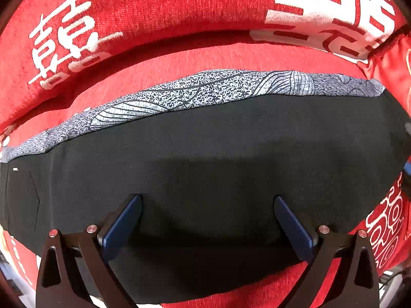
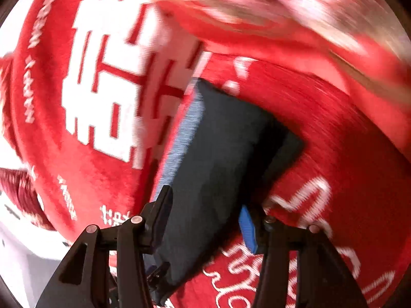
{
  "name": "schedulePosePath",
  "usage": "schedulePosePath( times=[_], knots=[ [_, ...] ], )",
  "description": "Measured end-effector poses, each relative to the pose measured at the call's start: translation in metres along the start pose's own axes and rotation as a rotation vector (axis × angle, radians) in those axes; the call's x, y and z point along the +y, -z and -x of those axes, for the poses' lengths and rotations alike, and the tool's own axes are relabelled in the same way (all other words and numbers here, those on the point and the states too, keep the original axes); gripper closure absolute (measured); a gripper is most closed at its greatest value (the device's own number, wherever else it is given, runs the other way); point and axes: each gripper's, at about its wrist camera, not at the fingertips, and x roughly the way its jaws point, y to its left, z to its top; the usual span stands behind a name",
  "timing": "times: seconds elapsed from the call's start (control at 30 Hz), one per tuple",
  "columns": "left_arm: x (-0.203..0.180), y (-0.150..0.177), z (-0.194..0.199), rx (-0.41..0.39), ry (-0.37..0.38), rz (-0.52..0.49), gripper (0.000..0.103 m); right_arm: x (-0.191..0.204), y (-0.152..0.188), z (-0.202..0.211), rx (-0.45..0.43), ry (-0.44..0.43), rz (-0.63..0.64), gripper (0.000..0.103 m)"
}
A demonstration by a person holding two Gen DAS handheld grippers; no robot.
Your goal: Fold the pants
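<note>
Black pants [image 1: 205,154] with a grey patterned side panel [image 1: 205,89] lie flat and lengthwise on a red sofa seat. My left gripper [image 1: 206,202] is open, its blue-padded fingers [image 1: 123,223] spread just above the near part of the pants, holding nothing. In the blurred right wrist view the pants [image 2: 221,154] run away from the camera, the grey stripe [image 2: 182,141] on their left edge. My right gripper [image 2: 205,205] is open over the near end of the pants, its fingers [image 2: 248,228] on either side of the cloth.
The red sofa cover [image 1: 179,56] has large white characters on the backrest [image 1: 64,36] and white script near the front edge [image 1: 385,231]. A red cushion [image 1: 393,64] sits at the right end. White floor [image 2: 23,256] shows beyond the sofa.
</note>
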Motion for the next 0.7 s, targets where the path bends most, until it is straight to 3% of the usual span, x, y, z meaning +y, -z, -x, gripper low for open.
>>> schedulePosePath(
  times=[0.1,0.27,0.3,0.33,0.37,0.4,0.57,0.63,0.67,0.7],
  knots=[
    [0.001,0.0,0.0,-0.003,0.001,0.005,0.0,0.009,-0.006,-0.01,0.027,0.006,0.068,0.039],
    [0.005,-0.005,0.001,0.028,0.01,0.016,0.003,-0.002,-0.013,-0.022,0.046,0.028,0.011,0.045],
    [0.004,-0.008,0.003,0.03,0.019,0.017,0.016,-0.002,-0.015,-0.023,0.061,0.034,-0.008,0.053],
    [0.001,-0.01,0.008,0.024,0.026,0.008,0.036,-0.005,-0.016,-0.023,0.077,0.042,-0.034,0.076],
    [-0.007,-0.013,0.016,0.02,0.03,-0.021,0.045,-0.008,-0.017,-0.025,0.096,0.039,-0.061,0.088],
    [-0.012,-0.015,0.02,0.018,0.035,-0.04,0.06,-0.013,-0.017,-0.025,0.108,0.009,-0.088,0.089],
    [-0.056,-0.033,0.043,-0.094,0.115,-0.096,0.063,-0.002,-0.015,-0.015,0.097,-0.057,-0.064,0.089],
    [-0.077,-0.036,0.028,-0.074,0.132,-0.128,0.063,0.007,-0.014,-0.011,0.093,-0.075,-0.045,0.089],
    [-0.09,-0.034,0.01,-0.019,0.136,-0.158,0.063,0.012,-0.015,-0.011,0.092,-0.076,-0.033,0.089],
    [-0.096,-0.029,0.006,-0.047,0.109,-0.174,0.063,0.018,-0.015,-0.01,0.094,-0.076,-0.02,0.089]
  ],
)
